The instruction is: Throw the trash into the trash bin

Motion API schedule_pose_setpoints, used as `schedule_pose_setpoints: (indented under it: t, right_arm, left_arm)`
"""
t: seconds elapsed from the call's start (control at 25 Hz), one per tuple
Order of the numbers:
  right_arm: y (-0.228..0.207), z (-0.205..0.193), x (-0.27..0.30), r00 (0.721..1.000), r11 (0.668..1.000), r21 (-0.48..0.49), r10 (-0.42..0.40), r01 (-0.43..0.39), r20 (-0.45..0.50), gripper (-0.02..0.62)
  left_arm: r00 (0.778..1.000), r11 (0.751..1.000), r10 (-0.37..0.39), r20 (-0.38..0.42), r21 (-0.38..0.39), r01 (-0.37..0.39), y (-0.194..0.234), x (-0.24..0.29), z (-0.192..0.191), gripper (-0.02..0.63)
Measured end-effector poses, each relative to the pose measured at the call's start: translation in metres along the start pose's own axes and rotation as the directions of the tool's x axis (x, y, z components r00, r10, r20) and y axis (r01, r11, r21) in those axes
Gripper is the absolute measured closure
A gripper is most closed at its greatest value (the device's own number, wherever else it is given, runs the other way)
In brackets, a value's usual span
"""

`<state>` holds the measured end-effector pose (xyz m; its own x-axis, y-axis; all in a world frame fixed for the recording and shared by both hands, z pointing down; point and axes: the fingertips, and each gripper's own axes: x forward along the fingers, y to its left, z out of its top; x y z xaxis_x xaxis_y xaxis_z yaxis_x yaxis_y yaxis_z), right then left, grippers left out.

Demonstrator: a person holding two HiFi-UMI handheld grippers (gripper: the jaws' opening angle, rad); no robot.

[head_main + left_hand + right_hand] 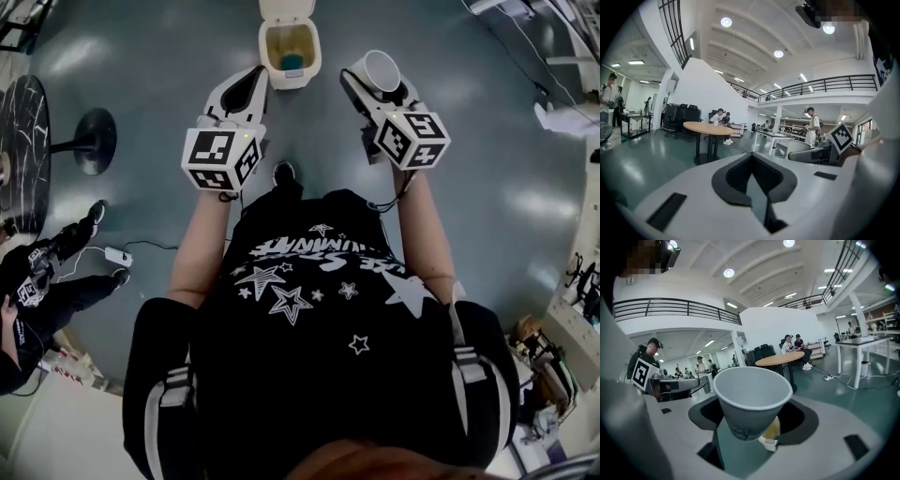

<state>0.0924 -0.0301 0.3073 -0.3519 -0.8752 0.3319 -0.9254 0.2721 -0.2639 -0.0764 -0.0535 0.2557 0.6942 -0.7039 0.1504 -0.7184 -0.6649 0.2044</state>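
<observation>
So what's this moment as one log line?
right gripper: fingers shut on paper cup | left gripper: shut, empty | trash bin: floor ahead, lid open | cup not yet in bin

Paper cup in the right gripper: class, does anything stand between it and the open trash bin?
Nothing visible does. In the head view the paper cup, held by the right gripper, hangs just right of the trash bin, lid up, with only bare floor between them.
</observation>
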Motion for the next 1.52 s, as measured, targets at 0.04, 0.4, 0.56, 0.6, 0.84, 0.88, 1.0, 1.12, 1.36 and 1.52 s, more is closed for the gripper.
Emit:
schedule_pose_setpoints:
  t: [0.04, 0.4, 0.56, 0.6, 0.84, 0.88, 1.0, 1.12, 1.36, 1.52]
  right_arm:
    - [-0.001, 0.0, 0.008, 1.0, 1.0, 0.004, -0.004, 0.004, -0.003, 0.265]
    - [-0.037, 0.002, 0.064, 0.998, 0.999, 0.016, 0.029, -0.029, -0.053, 0.265]
    - [-0.052, -0.002, 0.098, 0.993, 0.996, 0.037, 0.082, -0.079, -0.089, 0.265]
    - [-0.055, -0.001, 0.105, 0.99, 0.995, 0.033, 0.099, -0.096, -0.101, 0.265]
    - [-0.083, -0.003, 0.148, 0.977, 0.987, 0.016, 0.161, -0.16, -0.143, 0.265]
    - [-0.086, -0.005, 0.153, 0.974, 0.985, 0.013, 0.169, -0.169, -0.148, 0.265]
    - [-0.094, -0.014, 0.171, 0.966, 0.98, 0.005, 0.198, -0.2, -0.168, 0.265]
    - [-0.103, -0.029, 0.191, 0.958, 0.975, 0.011, 0.22, -0.222, -0.184, 0.265]
    - [-0.105, -0.057, 0.228, 0.949, 0.972, 0.001, 0.229, -0.234, -0.219, 0.265]
    - [-0.11, -0.075, 0.238, 0.951, 0.979, 0.0, 0.2, -0.205, -0.238, 0.265]
  left_arm:
    - [1.0, 1.0, -0.003, -0.005, -0.009, 0.003, 0.006, 0.005, -0.002, 0.597]
    - [0.999, 0.999, 0.021, -0.048, -0.033, -0.023, 0.03, 0.066, -0.014, 0.597]
    - [0.995, 0.996, 0.076, -0.069, -0.039, -0.079, 0.045, 0.091, -0.016, 0.597]
    - [0.993, 0.995, 0.091, -0.071, -0.042, -0.094, 0.049, 0.099, -0.015, 0.597]
    - [0.984, 0.988, 0.15, -0.094, -0.029, -0.154, 0.061, 0.149, -0.025, 0.597]
    - [0.982, 0.986, 0.159, -0.105, -0.03, -0.163, 0.062, 0.156, -0.029, 0.597]
    - [0.973, 0.982, 0.182, -0.141, -0.032, -0.189, 0.067, 0.173, -0.046, 0.597]
    - [0.966, 0.976, 0.207, -0.154, -0.031, -0.214, 0.077, 0.188, -0.059, 0.597]
    - [0.954, 0.961, 0.265, -0.14, -0.043, -0.273, 0.117, 0.197, -0.073, 0.597]
    - [0.951, 0.959, 0.262, -0.163, -0.066, -0.275, 0.131, 0.197, -0.099, 0.597]
